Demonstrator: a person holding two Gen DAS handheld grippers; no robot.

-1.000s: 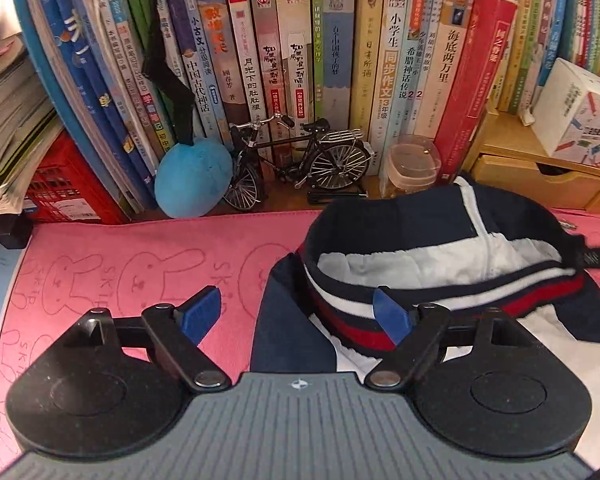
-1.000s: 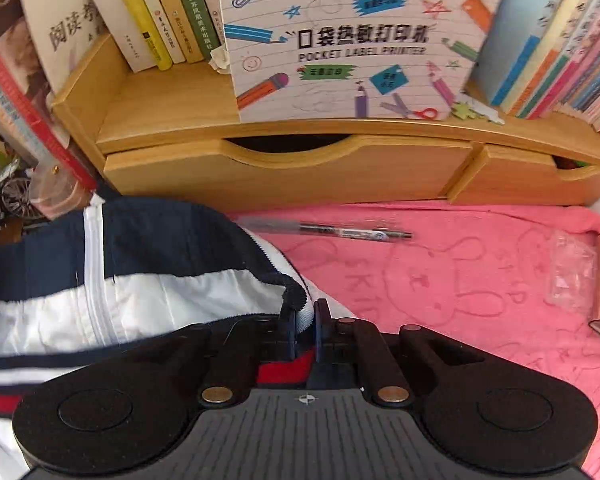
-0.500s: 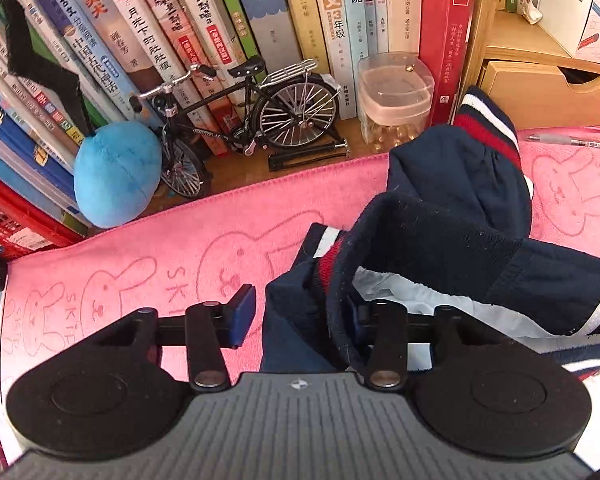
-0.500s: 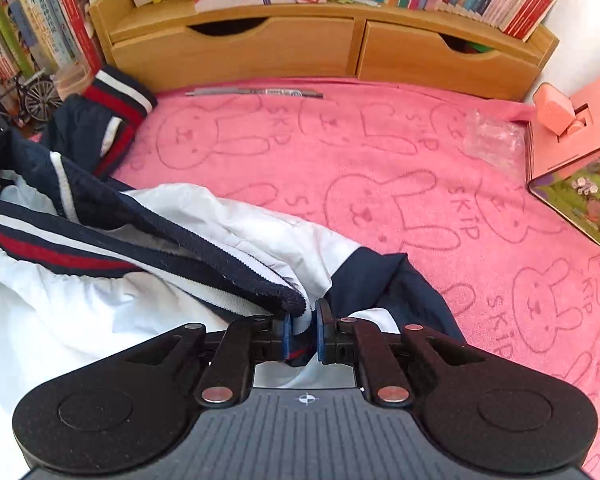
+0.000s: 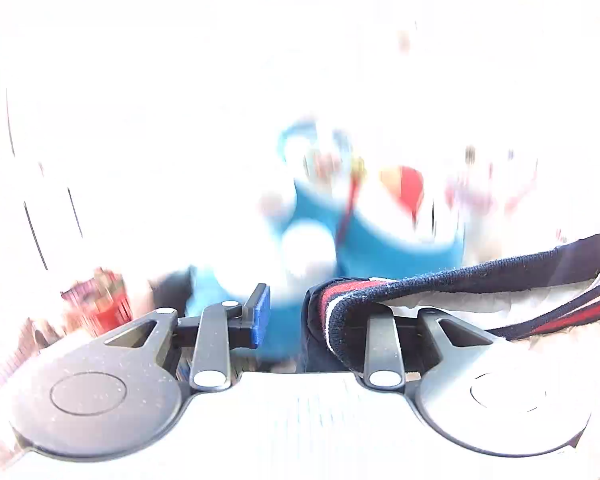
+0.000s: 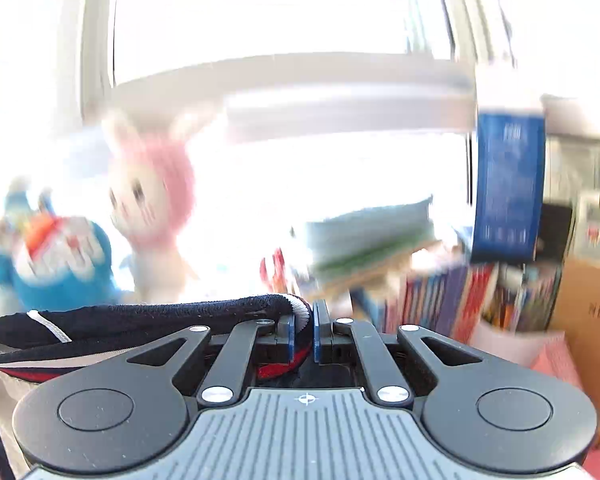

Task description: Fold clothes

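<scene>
- left tongs (image 5: pixel 320 316): the jaws have just been closing, and the striped hem of the jacket (image 5: pixel 460 276) sits between them. it drapes over my right finger and hides its pad.
- the blue left pad (image 5: pixel 260 316) stands clear of the cloth with a gap showing, so i call these tongs part spread and not yet biting. this view is washed out by glare, so i may be missing a light touch.
- the jacket hangs in the air between my two tongs, its hem drawn into a near-straight band running off the right edge of the left view. a blurred blue plush (image 5: pixel 380 248) sits behind it.
- how it will handle: soft, limp and light. the shell looks thin, the white lining looks a bit slick, and the body will sag and swing below whatever i hold.
- where to hold: the ribbed navy, red and white hem. it is thicker and grippier than the shell, and it gives a firm edge that won't slide out.
- in the right view the jacket (image 6: pixel 160 316) comes in from the left, its rib band leading straight into my jaws.
- right tongs (image 6: pixel 305 332): pressed nearly together and pinching the rib hem, with white and red rib showing between the pads.
- i judge the right corner secure. the left needs a true bite on the rib before i can lay the cloth flat.
</scene>
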